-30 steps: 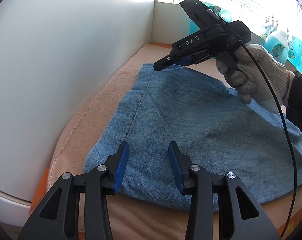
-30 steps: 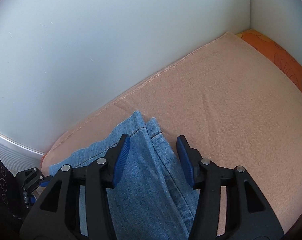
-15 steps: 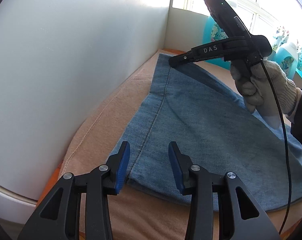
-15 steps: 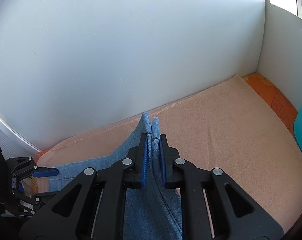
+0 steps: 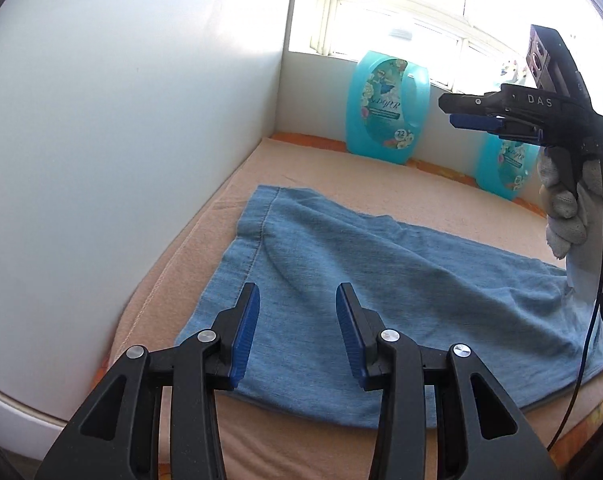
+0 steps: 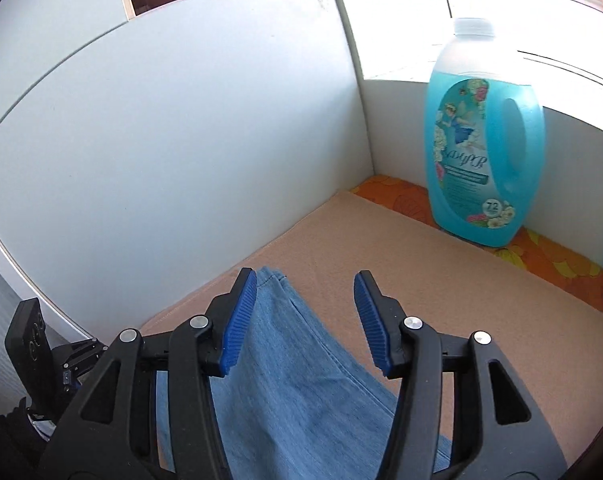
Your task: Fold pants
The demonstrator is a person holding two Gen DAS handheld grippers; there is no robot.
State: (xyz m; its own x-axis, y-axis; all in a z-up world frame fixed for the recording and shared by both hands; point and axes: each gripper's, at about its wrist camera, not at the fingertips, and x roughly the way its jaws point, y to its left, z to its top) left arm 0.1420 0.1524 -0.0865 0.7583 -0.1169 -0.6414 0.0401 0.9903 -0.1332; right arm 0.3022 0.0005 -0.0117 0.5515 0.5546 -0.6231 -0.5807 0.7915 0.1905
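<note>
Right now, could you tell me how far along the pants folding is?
Done: the pants lie flat on the peach blanket, apparently folded leg over leg. In hand: nothing; the left gripper and the right gripper are both open above the denim. Left: probably another fold to shorten the long strip.

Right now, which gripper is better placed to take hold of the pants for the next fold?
Probably left. The left gripper is open, low over the near edge of the pants. The right gripper, seen from the left wrist, is raised well above the cloth, near the detergent bottle.
</note>
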